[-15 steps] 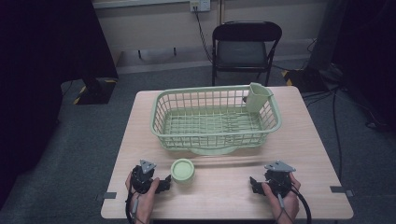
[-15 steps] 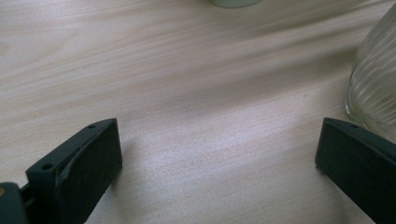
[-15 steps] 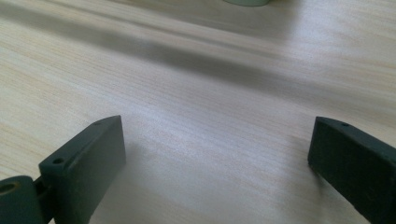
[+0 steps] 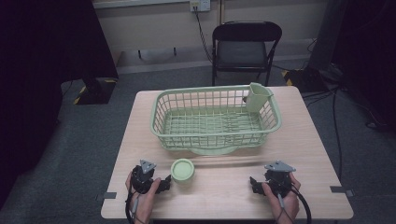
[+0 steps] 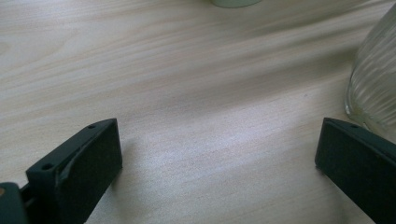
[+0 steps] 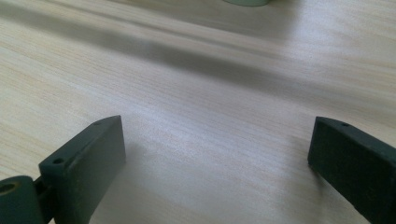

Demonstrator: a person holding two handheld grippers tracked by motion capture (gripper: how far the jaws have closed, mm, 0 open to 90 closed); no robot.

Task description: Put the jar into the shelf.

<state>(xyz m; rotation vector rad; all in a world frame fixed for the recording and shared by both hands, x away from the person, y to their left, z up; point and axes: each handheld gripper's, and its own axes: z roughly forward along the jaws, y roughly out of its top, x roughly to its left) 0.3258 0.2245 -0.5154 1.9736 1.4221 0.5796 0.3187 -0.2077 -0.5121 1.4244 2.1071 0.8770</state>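
two grippers wait at the near edge of the table

a wooden table (image 4: 308, 140) stands on a grey floor. in the middle of it sits a light green basket (image 4: 215, 117) made of thin bars. a small green cup holder (image 4: 258, 96) hangs on the basket's far right corner. a flat green tray (image 4: 212, 150) peeks out from under the basket's near side.

near the front edge, a person holds a gripper in each hand. the left gripper (image 4: 159, 183) is at the front left of the table. its jaws are wide apart and hold nothing. just beside it, on its right, stands a round jar with a green lid (image 4: 182, 170). in the left gripper view the jar's ribbed clear glass side (image 5: 376, 84) is close by the right jaw, and i cannot tell if they touch.

the right gripper (image 4: 257, 185) is at the front right, well apart from the jar. its jaws are wide apart too, with only bare wood between them in the right gripper view.

behind the table is a black folding chair (image 4: 246, 45). black cables (image 4: 334, 116) run over the floor on the right.
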